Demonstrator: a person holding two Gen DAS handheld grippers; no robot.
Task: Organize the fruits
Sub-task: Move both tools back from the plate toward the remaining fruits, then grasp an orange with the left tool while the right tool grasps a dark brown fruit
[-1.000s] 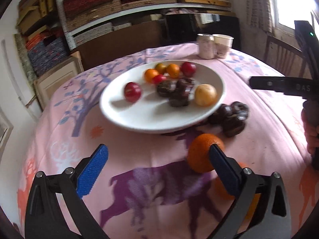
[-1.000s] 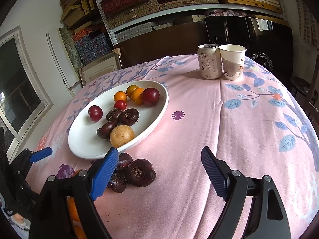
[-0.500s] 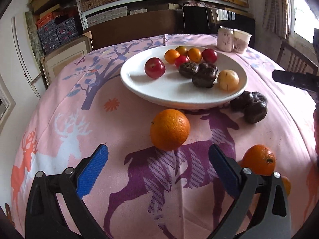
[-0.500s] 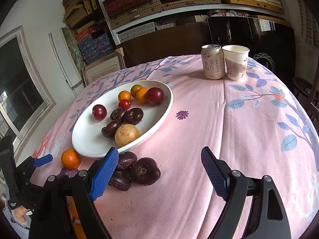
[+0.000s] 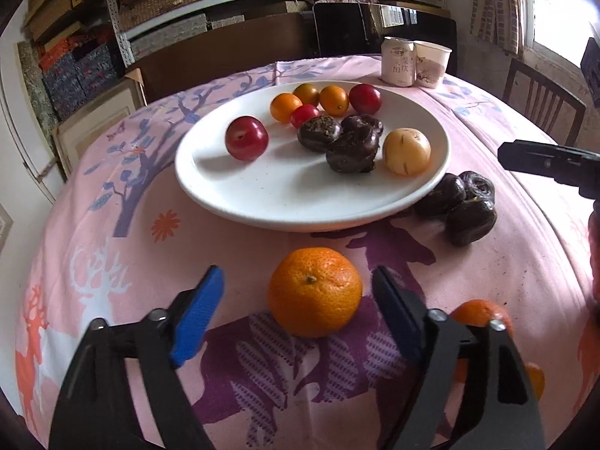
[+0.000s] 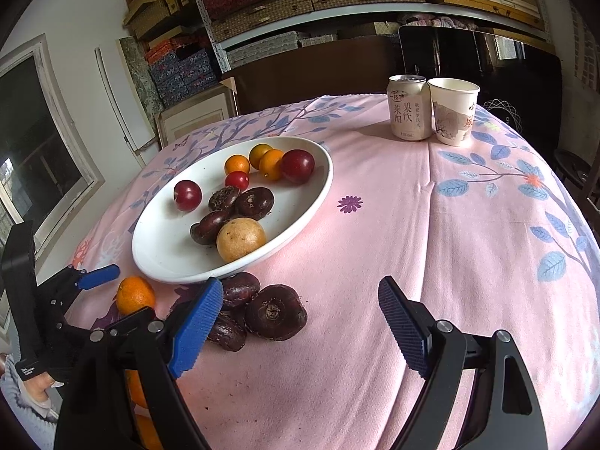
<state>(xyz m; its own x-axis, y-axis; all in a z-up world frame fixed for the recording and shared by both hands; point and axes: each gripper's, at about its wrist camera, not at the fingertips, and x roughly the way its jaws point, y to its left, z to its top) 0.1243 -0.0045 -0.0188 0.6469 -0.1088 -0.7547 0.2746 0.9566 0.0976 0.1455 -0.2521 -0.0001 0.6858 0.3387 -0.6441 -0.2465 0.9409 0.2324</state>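
Observation:
A white plate (image 5: 285, 202) holds red plums, small oranges, dark brown fruits and a yellow round fruit (image 5: 407, 152). A tangerine (image 5: 315, 291) lies on the pink cloth in front of the plate, between the open jaws of my left gripper (image 5: 300, 300), untouched. A second tangerine (image 5: 478, 311) sits behind the left gripper's right finger. Three dark brown fruits (image 6: 262, 309) lie on the cloth by the plate (image 6: 300, 217). My right gripper (image 6: 300, 322) is open and empty just right of them. The left gripper (image 6: 93, 277) shows at the left of the right wrist view.
A drink can (image 6: 408, 107) and a paper cup (image 6: 452, 110) stand at the table's far side. Shelves with boxes line the wall behind. A wooden chair (image 5: 540, 105) stands at the right. More orange fruit (image 6: 137, 393) lies under the right gripper's left finger.
My left gripper has moved forward so the tangerine now sits between its jaws. The right gripper has barely moved.

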